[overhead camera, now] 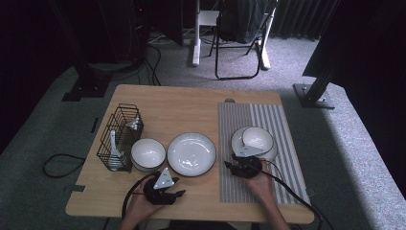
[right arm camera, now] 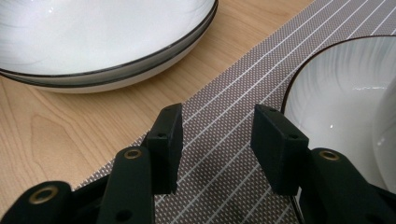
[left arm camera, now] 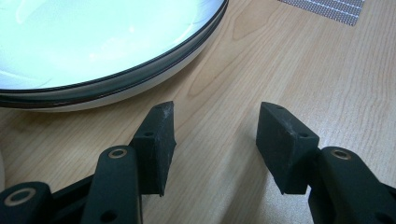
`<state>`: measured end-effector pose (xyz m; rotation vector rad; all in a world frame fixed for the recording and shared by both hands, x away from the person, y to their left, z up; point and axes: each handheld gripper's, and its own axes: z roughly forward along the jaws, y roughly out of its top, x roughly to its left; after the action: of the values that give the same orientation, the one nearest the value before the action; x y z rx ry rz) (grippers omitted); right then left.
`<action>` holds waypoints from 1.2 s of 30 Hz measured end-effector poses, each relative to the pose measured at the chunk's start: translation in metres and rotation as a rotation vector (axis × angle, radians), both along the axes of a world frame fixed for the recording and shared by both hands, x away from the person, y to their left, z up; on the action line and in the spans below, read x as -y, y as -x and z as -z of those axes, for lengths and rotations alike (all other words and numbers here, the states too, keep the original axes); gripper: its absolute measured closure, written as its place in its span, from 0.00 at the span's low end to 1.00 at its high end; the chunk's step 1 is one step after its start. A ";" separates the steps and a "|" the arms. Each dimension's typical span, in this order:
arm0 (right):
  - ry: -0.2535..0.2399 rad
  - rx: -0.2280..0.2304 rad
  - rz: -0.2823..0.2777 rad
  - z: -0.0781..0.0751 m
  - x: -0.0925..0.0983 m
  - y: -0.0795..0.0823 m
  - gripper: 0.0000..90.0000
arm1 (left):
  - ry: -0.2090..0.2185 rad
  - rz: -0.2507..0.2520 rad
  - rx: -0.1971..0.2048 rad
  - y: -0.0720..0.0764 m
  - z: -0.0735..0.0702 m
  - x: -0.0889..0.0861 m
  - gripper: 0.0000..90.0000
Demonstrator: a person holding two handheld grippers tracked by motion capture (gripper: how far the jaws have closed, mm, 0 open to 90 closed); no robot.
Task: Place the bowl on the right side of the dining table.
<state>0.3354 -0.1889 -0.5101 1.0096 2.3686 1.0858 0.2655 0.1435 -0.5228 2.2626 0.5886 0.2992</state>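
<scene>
**Right gripper at the plate's near rim**

The right gripper (overhead camera: 238,163), jaws half apart and empty, sits on the striped mat (overhead camera: 282,124); the plate (right arm camera: 341,102) holding a tilted bowl (overhead camera: 257,137) lies just ahead, rightward. The left gripper (overhead camera: 179,186) waits open, farther off

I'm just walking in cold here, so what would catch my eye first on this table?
The white dishes in a row: a small bowl beside a black wire rack at left, a big plate mid-table, and a bowl tilted in a plate on the striped mat. At the near edge, the left tool and right tool both stand open, empty.
</scene>
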 end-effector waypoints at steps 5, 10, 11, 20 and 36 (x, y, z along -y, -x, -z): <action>0.001 0.006 -0.001 0.001 -0.001 0.000 0.58 | 0.003 -0.001 -0.001 0.001 0.000 0.001 0.55; 0.010 0.014 -0.009 0.001 -0.001 0.002 0.57 | 0.003 0.001 0.001 0.002 0.000 0.002 0.55; 0.012 0.015 -0.011 0.001 -0.001 0.002 0.57 | 0.002 0.001 0.002 0.002 0.000 0.003 0.55; 0.022 0.015 -0.038 0.004 -0.003 0.004 0.57 | 0.028 -0.007 0.007 0.004 -0.002 0.004 0.56; 0.086 0.020 -0.039 0.010 -0.008 0.003 0.55 | 0.072 -0.021 0.036 0.005 -0.014 0.000 0.56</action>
<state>0.3322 -0.1806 -0.5201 0.9219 2.4063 0.9933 0.2608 0.1432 -0.5092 2.1787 0.5956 0.3237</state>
